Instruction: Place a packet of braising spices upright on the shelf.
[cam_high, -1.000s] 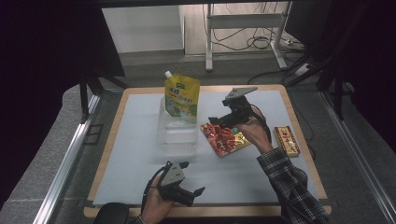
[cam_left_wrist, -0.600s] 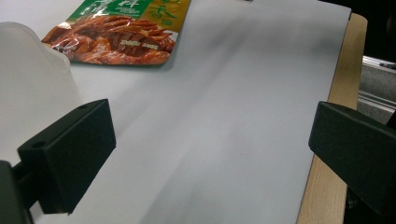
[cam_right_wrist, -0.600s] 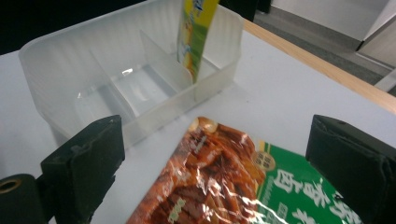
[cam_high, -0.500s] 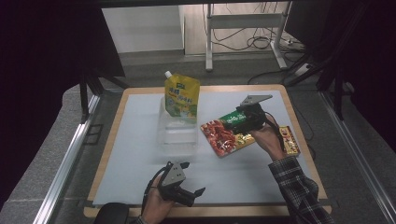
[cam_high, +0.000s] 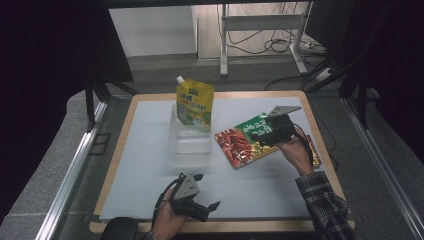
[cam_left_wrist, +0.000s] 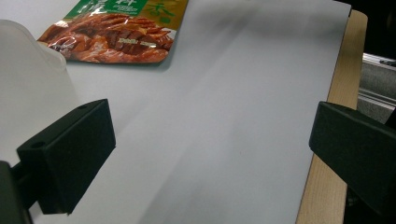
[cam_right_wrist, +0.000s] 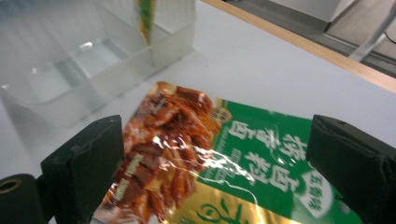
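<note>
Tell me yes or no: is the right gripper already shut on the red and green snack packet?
No. In the right gripper view the right gripper has its jaws wide apart, with the snack packet lying flat between them, unpinched.

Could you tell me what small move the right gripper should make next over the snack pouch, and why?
Probably lower the right gripper and shut it on the snack pouch. Its jaws stand wide open with the pouch lying flat between them, not yet gripped, beside the clear container. The left gripper sits open near the table edge.

Snack packet (cam_left_wrist: 112, 32) top cut off
</note>
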